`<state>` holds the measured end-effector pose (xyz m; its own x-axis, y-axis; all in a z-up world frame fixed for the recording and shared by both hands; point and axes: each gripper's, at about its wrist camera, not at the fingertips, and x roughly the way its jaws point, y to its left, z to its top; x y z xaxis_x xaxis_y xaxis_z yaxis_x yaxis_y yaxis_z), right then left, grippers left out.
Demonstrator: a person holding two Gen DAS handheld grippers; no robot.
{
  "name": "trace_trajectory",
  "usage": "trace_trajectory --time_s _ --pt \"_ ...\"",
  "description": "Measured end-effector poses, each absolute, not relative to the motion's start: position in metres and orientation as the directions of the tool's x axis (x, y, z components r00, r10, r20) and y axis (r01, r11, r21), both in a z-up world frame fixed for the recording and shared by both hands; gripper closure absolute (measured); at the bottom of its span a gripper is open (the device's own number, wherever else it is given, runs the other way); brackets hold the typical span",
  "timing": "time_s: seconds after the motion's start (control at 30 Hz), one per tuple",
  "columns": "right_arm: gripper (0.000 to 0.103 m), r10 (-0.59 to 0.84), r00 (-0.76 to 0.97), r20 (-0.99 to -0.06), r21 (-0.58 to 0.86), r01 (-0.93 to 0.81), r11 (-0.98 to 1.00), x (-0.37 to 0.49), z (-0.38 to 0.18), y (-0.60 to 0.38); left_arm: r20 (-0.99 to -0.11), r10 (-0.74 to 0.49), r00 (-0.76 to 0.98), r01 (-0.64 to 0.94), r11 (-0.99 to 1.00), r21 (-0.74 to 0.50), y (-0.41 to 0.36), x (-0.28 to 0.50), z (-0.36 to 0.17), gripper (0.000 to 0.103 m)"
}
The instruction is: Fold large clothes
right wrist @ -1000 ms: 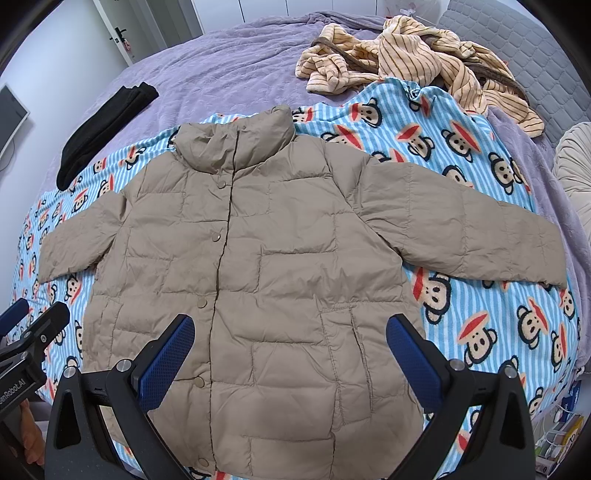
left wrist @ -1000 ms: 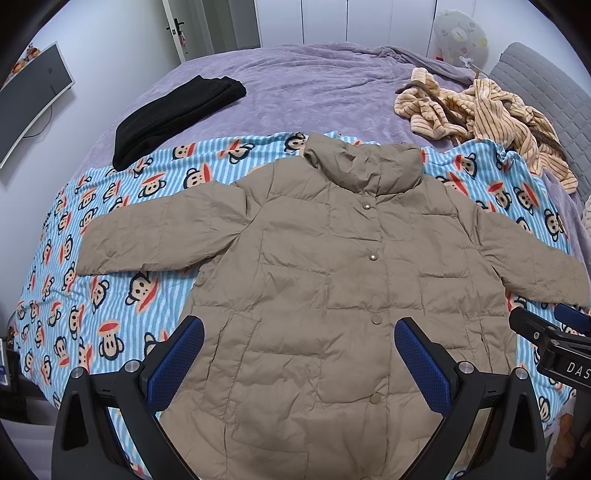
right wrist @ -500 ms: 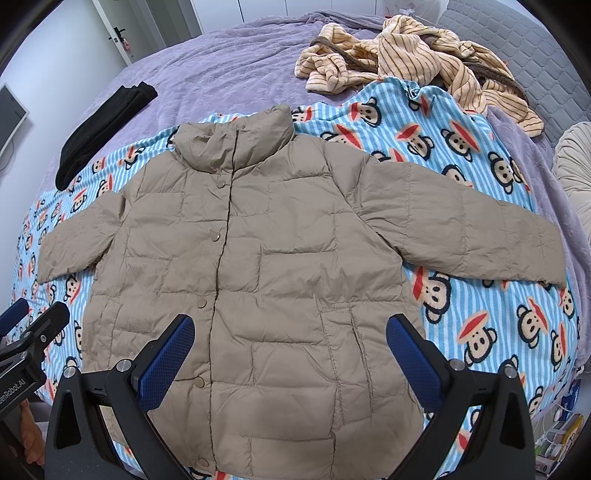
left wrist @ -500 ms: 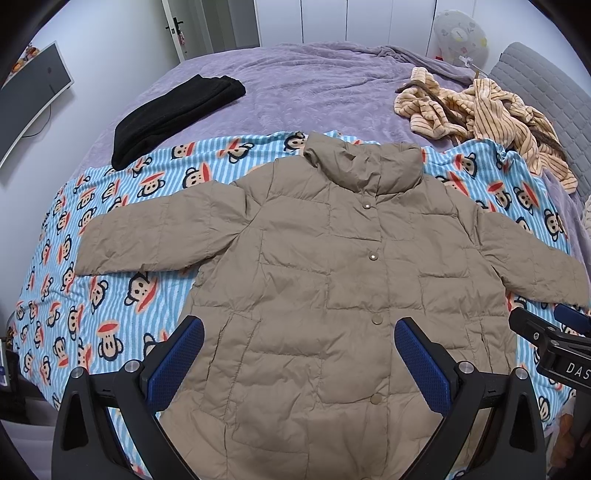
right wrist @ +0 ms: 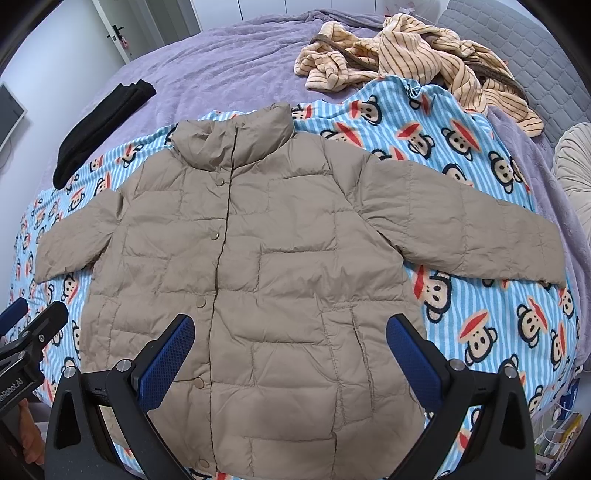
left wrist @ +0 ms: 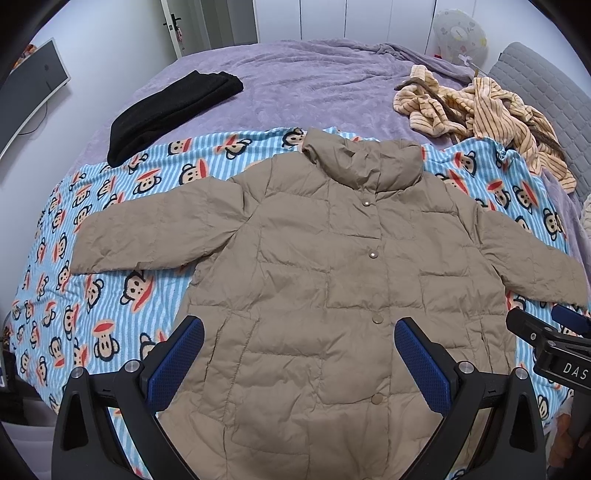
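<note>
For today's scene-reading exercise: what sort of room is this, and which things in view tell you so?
Most likely a bedroom. A wide bed with a purple bedspread fills the view, a grey padded headboard stands at its far end, and a door shows behind. A tan puffer jacket lies spread on a monkey-print blanket.

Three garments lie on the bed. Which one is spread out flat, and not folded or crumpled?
The beige puffer jacket, buttoned, both sleeves out on the monkey blanket. The black garment is folded; the striped one is a crumpled heap.
</note>
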<state>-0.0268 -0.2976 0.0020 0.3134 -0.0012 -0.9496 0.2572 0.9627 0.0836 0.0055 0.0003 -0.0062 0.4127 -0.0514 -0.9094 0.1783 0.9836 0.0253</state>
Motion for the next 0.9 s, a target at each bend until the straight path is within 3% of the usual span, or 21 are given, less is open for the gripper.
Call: trace_trajectory --time_s 0.27,0.6,0.77,0.9 --pt "0.0 0.015 0.307 -0.952 0.1 0.263 0.96 -0.029 -0.004 -0.296 -0.916 -0.042 0.399 0.163 0.986 0.026 0.01 0.011 -0.013 0.0" --pt "0.0 0.101 0.391 -0.915 0.23 0.298 0.926 -0.022 -0.01 -0.278 -0.924 -0.158 0.349 0.167 0.98 -0.105 0.048 0.029 -0.043 0.0" --pt "0.0 0.153 0.198 -0.968 0.208 0.297 0.932 -0.006 -0.047 -0.25 -0.925 -0.213 0.316 0.135 0.975 -0.179 0.097 0.052 -0.076 0.0" --pt "0.0 0.138 0.182 -0.974 0.19 0.316 0.93 -0.002 -0.066 -0.221 -0.92 -0.212 0.331 0.049 0.977 -0.207 0.16 0.078 -0.102 0.0"
